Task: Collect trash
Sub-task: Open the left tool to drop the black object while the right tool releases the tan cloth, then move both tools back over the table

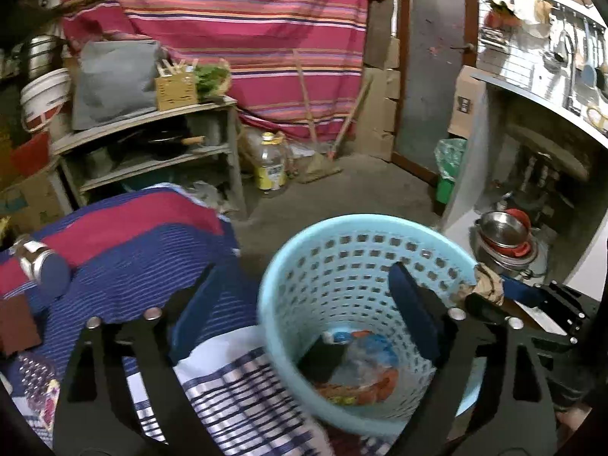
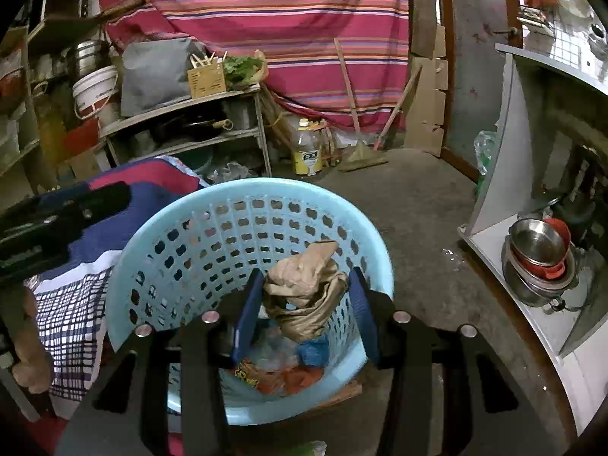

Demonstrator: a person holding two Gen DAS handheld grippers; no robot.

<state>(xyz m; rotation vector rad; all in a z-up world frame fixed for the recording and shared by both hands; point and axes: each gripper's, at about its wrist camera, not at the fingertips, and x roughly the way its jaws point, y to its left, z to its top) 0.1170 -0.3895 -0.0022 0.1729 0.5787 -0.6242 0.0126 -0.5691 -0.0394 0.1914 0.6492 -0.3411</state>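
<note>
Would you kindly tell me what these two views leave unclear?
- Basket floor, right wrist view: crumpled paper and right gripper cover much of the trash.
- Wrappers, left wrist view: blurred, print unreadable.
- Basket's near rim, left wrist view: hidden behind the empty left gripper.
- Bottle label: too small.

No legible text, yellow bottle label [image 2: 306, 159] blurred

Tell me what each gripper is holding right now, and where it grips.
The right gripper pinches a crumpled brown paper wad by its two sides, above the blue basket. The left gripper is open and holds nothing.
</note>
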